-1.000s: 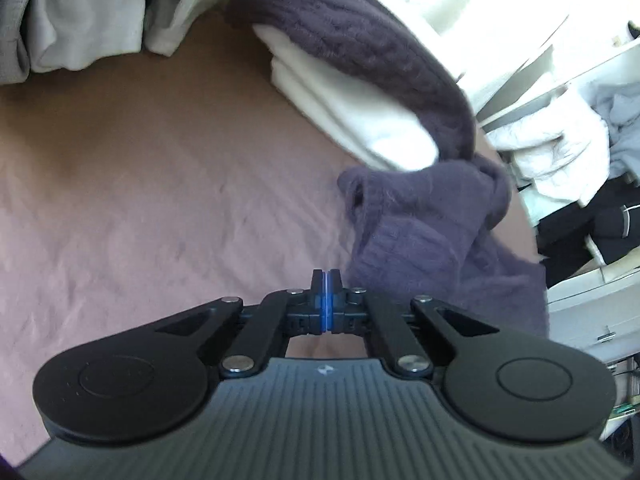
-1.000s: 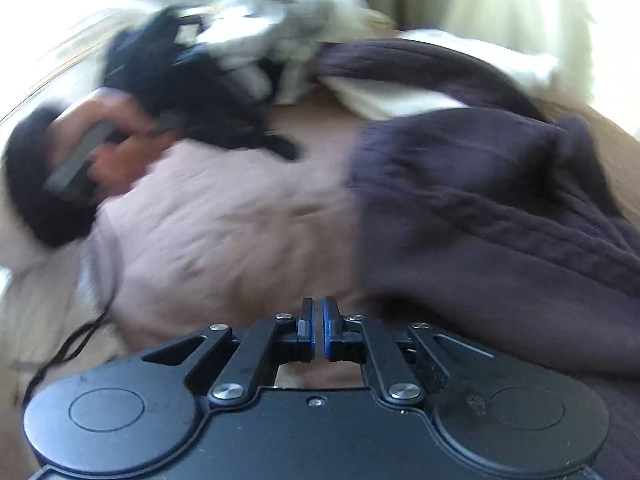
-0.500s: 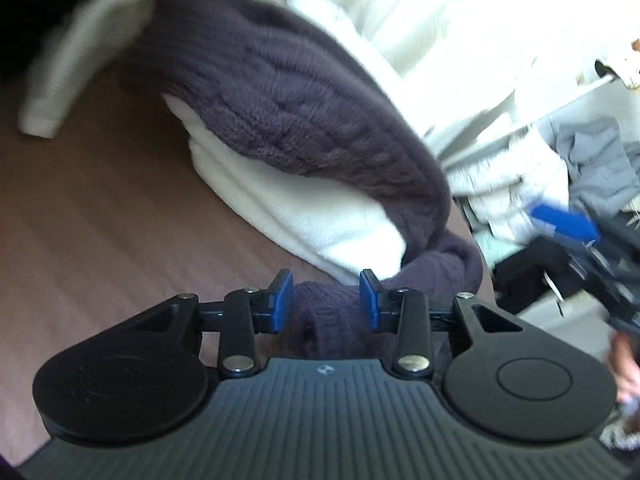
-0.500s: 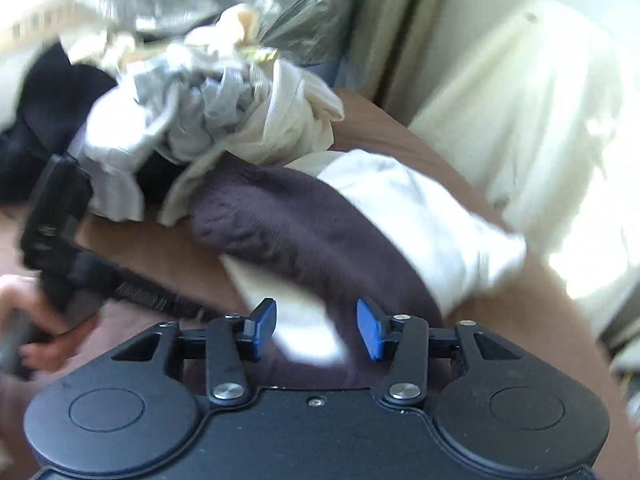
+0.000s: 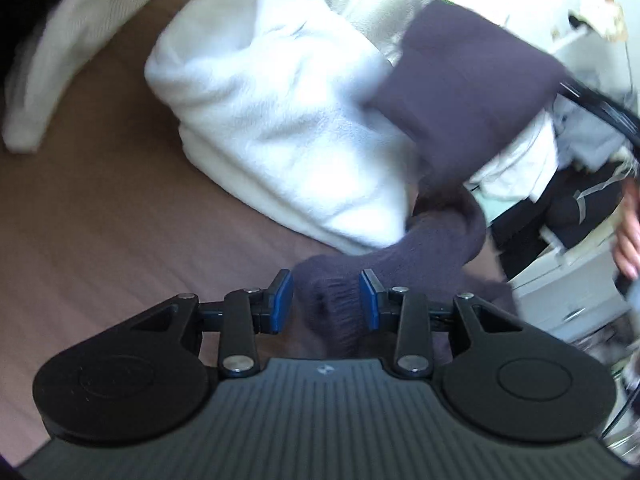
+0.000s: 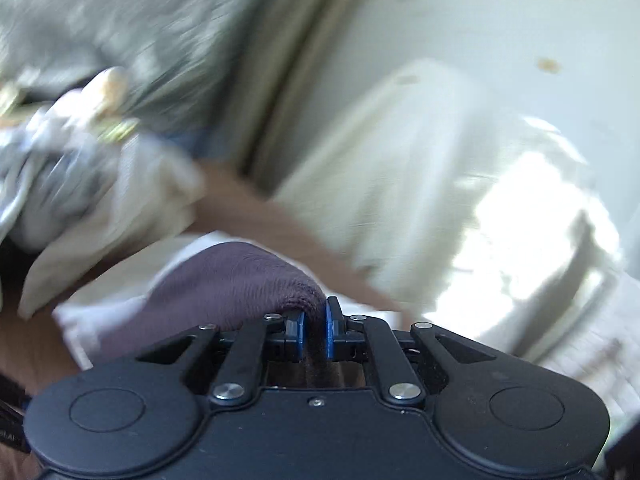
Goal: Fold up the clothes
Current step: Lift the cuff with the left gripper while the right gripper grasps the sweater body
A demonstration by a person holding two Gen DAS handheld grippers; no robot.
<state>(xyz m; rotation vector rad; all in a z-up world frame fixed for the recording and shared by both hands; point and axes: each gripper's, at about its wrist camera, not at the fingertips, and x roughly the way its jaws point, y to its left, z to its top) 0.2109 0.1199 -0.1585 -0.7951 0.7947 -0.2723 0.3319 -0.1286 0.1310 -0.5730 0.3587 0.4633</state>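
We have the dark purple knit sweater (image 5: 472,92) lifted above the white fleece (image 5: 280,128): right gripper (image 6: 315,326) clamped on its edge, left gripper (image 5: 325,300) spread around a sleeve, which it should pinch next.

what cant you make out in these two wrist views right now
- Left wrist view: where the purple sweater is being held; its lifted end runs behind a dark cable at the right edge.
- Left wrist view: whether the left gripper touches the cuff between its open fingers.
- Right wrist view: the heap of clothes at left is motion-blurred; single garments cannot be told apart.
- Right wrist view: the sweater below the right gripper, hidden by its body.
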